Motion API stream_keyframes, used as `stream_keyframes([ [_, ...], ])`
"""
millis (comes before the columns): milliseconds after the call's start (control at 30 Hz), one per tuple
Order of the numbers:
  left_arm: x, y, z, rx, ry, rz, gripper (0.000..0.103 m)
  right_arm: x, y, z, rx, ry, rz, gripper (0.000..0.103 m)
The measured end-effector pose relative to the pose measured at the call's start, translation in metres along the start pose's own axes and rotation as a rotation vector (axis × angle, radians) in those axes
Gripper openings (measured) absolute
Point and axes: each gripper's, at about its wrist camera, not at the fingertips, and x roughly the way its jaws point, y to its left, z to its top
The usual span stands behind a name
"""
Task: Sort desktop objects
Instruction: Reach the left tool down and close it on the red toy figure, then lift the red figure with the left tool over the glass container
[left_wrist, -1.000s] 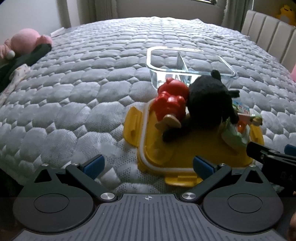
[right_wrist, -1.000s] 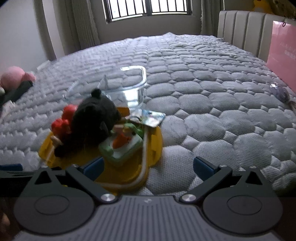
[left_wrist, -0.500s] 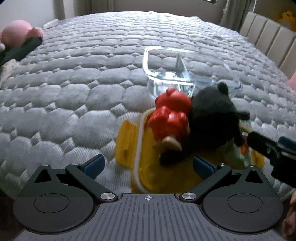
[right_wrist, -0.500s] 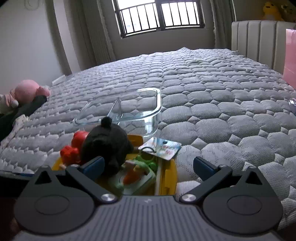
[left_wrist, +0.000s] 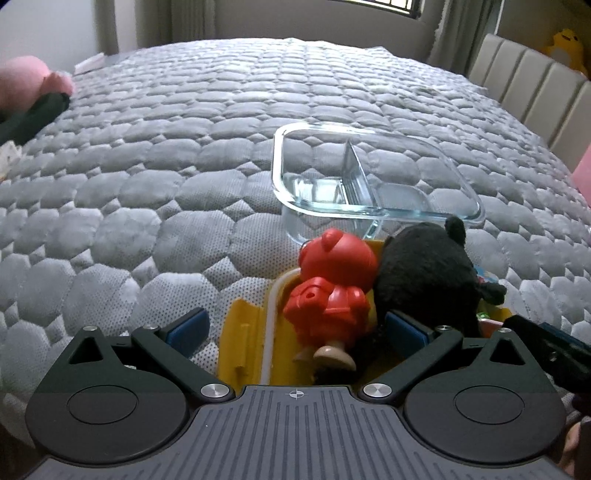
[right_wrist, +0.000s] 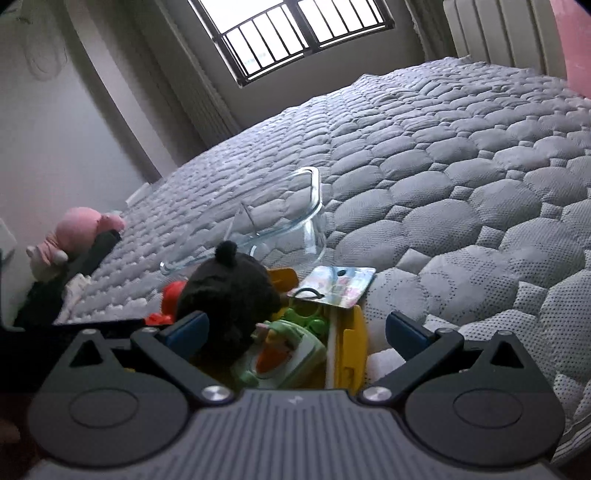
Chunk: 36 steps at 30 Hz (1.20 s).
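Left wrist view: both hand-held grippers have drawn nearer the toys on the yellow lid (left_wrist: 251, 343).
Left hand-held gripper (left_wrist: 295, 328), jaws spread, now straddles the red pig figure (left_wrist: 332, 288); right hand-held gripper (right_wrist: 295, 328), also spread, frames the green toy (right_wrist: 288, 350); the glass container (left_wrist: 373, 184) holds nothing.

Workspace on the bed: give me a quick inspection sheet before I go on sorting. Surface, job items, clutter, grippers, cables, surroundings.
Surface: grey quilted bed cover, soft and uneven.
Job's things: yellow lid lies flat and carries a red toy figure, a black plush, a green toy and a printed card. Beyond it, the divided glass container has both compartments empty.
Clutter: pink plush and dark fabric at the far left edge.
Grippers: left gripper open, straddling the red toy figure; right gripper open, around the green toy.
Cables: nothing seen.
Surroundings: barred window, padded headboard, yellow plush behind it.
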Motion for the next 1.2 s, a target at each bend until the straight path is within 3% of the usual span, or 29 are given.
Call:
stream_keyframes([
  [133, 0.002, 0.005, -0.002, -0.041, 0.029, -0.051, 0.103, 0.000, -0.002, 0.000, 0.015, -0.011, 0.012, 0.103],
  [333, 0.003, 0.007, -0.001, -0.046, 0.026, -0.054, 0.103, -0.002, 0.004, 0.001, -0.011, -0.021, -0.018, 0.103],
  [567, -0.010, 0.021, 0.012, -0.065, -0.048, -0.008, 0.103, -0.005, -0.008, 0.003, 0.038, -0.034, -0.035, 0.103],
  [767, -0.002, 0.027, 0.013, -0.122, -0.047, -0.053, 0.101, -0.004, -0.008, 0.002, 0.047, -0.029, -0.025, 0.103],
  [900, 0.009, 0.010, 0.013, -0.054, -0.037, -0.016, 0.100, -0.003, -0.008, 0.002, 0.053, -0.026, -0.018, 0.103],
  [967, 0.012, 0.005, 0.012, -0.039, -0.027, -0.038, 0.088, -0.002, -0.008, 0.001, 0.056, -0.025, -0.015, 0.103],
  [1033, 0.012, 0.002, 0.010, -0.040, -0.015, -0.079, 0.066, -0.002, -0.008, 0.001, 0.059, -0.023, -0.011, 0.103],
  [1100, 0.013, 0.000, 0.009, -0.031, 0.000, -0.081, 0.055, -0.002, -0.009, 0.001, 0.062, -0.023, -0.009, 0.103],
  [1200, 0.016, 0.003, 0.008, -0.047, 0.010, -0.086, 0.054, -0.013, -0.011, 0.006, 0.043, -0.049, -0.017, 0.103],
])
